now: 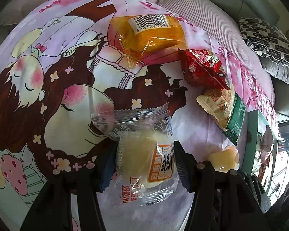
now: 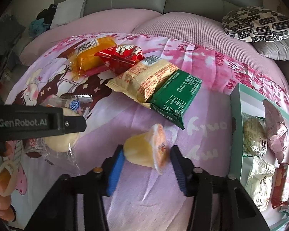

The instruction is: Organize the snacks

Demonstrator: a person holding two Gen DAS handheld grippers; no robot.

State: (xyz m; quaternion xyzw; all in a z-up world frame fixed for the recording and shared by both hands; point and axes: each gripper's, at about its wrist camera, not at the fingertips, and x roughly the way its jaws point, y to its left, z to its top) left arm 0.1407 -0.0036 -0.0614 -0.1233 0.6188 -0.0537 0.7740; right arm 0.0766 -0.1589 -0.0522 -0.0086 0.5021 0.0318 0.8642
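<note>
My left gripper (image 1: pixel 145 154) is shut on a pale bun in a clear wrapper (image 1: pixel 144 154) and points down at the printed bedsheet (image 1: pixel 67 96). The right wrist view shows the same bun (image 2: pixel 61 142) under the left gripper's black finger (image 2: pixel 75 124). A yellow jelly cup with an orange lid (image 2: pixel 146 151) lies on its side. My right gripper (image 2: pixel 146 154) is shut on it, one blue pad on its base and the other at its lid. In the left wrist view the cup (image 1: pixel 223 158) sits to the right.
An orange pack (image 2: pixel 90 55), a red pack (image 2: pixel 123 57), a beige pack (image 2: pixel 144 79) and a green pack (image 2: pixel 175 98) lie in a row on the sheet. A teal box (image 2: pixel 239 104) at the right holds several snacks. A patterned cushion (image 2: pixel 258 25) lies behind. A person's hand (image 2: pixel 2 202) shows at lower left.
</note>
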